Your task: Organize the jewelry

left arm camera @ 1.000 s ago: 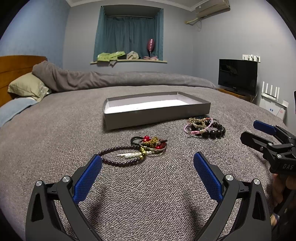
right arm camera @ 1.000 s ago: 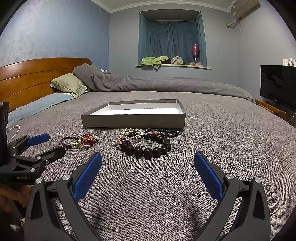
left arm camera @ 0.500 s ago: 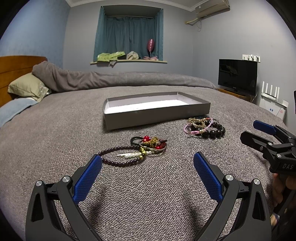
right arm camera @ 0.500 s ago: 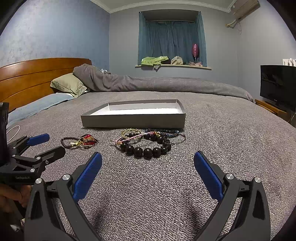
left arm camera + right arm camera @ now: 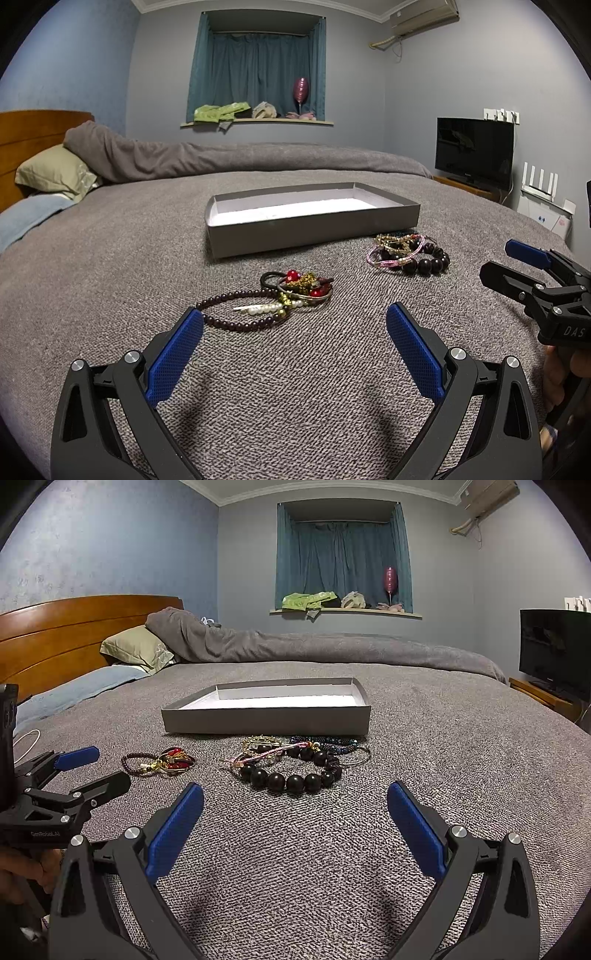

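On the grey bedspread (image 5: 110, 280), two heaps of jewelry lie just in front of an open grey box (image 5: 310, 232). The left heap (image 5: 269, 299) holds a strand of small dark beads, a short run of pearls, and tangled rings with red and gold pieces. The right heap (image 5: 295, 764) holds a bracelet of large black beads, a pink cord bracelet, gold-toned chain, a thin metal bangle and a dark blue beaded strand close against the box's front wall. The two heaps are apart from each other, and neither touches the box as far as can be told.

The box interior shows only its white lining; no item is seen inside it. Judgement: sorting has not begun, and every piece remains to be lifted and placed.

The left gripper (image 5: 295, 347) hangs low over the spread, short of the left heap, its blue-padded jaws wide apart and holding nothing. The right gripper (image 5: 295, 823) sits likewise before the right heap, jaws spread, empty. Each is hand-held; a hand shows at the frame edge in both views.

Beyond lie a rolled grey duvet (image 5: 295, 646), a green pillow (image 5: 136, 648), a wooden headboard (image 5: 55, 627), a curtained window (image 5: 343, 565) and a television (image 5: 474, 151).
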Demonstrator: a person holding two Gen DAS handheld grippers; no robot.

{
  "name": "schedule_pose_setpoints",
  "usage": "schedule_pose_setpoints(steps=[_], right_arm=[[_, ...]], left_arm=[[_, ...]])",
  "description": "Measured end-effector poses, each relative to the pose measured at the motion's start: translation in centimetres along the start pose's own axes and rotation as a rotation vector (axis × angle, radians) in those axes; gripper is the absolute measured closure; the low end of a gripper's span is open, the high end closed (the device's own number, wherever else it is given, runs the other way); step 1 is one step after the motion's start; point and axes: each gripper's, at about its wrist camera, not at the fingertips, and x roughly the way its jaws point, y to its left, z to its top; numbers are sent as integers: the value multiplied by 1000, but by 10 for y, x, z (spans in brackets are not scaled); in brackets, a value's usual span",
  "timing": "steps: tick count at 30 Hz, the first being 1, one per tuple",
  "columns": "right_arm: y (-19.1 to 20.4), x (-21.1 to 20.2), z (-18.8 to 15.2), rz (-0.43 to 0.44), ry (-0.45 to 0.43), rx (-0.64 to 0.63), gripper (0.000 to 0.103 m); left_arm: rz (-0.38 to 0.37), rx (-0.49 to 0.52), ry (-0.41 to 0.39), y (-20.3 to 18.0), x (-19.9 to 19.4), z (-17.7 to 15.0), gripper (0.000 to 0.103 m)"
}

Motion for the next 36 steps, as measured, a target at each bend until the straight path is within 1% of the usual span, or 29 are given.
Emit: schedule_pose_setpoints(steps=[28,32,36], right_arm=[[1,2,-1,-2,-1,0,5],[4,1,-1,-1,6,0,5],[4,3,1,8,37,4,5]], left_arm=[[0,-2,-1,0,0,0,5],[-13,-7,21,1,4,0,5],[-37,-26,61,5,10,3,5]])
